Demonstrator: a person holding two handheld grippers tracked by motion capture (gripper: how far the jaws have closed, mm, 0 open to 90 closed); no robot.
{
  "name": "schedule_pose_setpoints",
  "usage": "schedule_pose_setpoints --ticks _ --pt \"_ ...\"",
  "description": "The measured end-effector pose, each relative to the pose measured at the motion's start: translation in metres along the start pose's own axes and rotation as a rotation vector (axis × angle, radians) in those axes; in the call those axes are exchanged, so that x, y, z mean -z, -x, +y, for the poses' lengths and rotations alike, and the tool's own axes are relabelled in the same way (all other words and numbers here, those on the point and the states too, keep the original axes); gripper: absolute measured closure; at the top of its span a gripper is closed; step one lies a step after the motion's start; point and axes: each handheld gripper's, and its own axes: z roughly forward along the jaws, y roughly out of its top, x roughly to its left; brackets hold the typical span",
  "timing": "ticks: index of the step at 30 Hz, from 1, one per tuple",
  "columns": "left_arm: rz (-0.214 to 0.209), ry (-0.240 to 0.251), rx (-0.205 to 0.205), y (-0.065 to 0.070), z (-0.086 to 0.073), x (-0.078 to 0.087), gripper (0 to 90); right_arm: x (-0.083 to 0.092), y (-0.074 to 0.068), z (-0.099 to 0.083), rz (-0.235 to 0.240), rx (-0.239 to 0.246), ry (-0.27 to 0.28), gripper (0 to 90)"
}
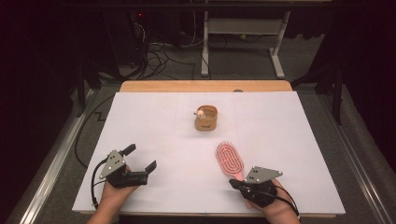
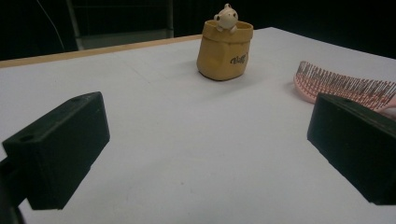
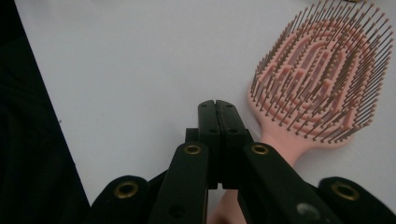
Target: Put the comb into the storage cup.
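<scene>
Now I grab the brush point(image 1: 229, 159).
It lies near me on the right, bristles up. My right gripper point(image 3: 217, 108) sits shut over its handle, yet I can't tell if it pinches it. I should squeeze the handle mid-way. My left gripper point(image 1: 140, 157) waits wide open, empty.

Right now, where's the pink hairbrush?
The pink hairbrush lies bristles-up on the white table, front right in the high view, between the yellow pot and the right tongs.

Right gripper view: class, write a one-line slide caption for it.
Right gripper, jaws shut and empty, beside the handle of a pink hairbrush lying bristles-up on the white table.
</scene>
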Motion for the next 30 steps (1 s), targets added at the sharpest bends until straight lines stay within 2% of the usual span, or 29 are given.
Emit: schedule_pose_setpoints --ticks 5,11,14,15,20,25,30 --pt "0.001 -0.001 0.0 0.0 0.0 0.0 0.0 -0.001 0.001 0.0 0.004 -0.014 -0.015 90.0" --pt "-0.003 -0.008 0.002 0.0 0.0 -0.001 0.0 -0.006 0.0 -0.001 -0.015 0.011 -0.084 90.0" --pt "-0.007 -0.009 -0.001 0.0 -0.001 -0.001 0.0 -0.007 0.001 -0.001 -0.009 0.015 -0.094 90.0" --pt "-0.005 -0.009 -0.002 0.0 -0.001 -0.001 0.0 -0.007 -0.001 0.0 -0.015 0.006 -0.098 90.0" --pt "-0.007 -0.007 0.002 0.0 -0.001 -0.001 0.0 -0.007 -0.001 0.0 -0.042 0.026 -0.114 90.0" --pt "-0.007 -0.008 0.009 0.0 -0.001 -0.001 0.0 -0.004 0.006 -0.003 -0.074 0.013 -0.134 90.0" --pt "-0.007 -0.01 0.022 -0.002 -0.002 -0.001 0.4 0.002 0.012 -0.005 -0.092 0.003 -0.117 90.0"
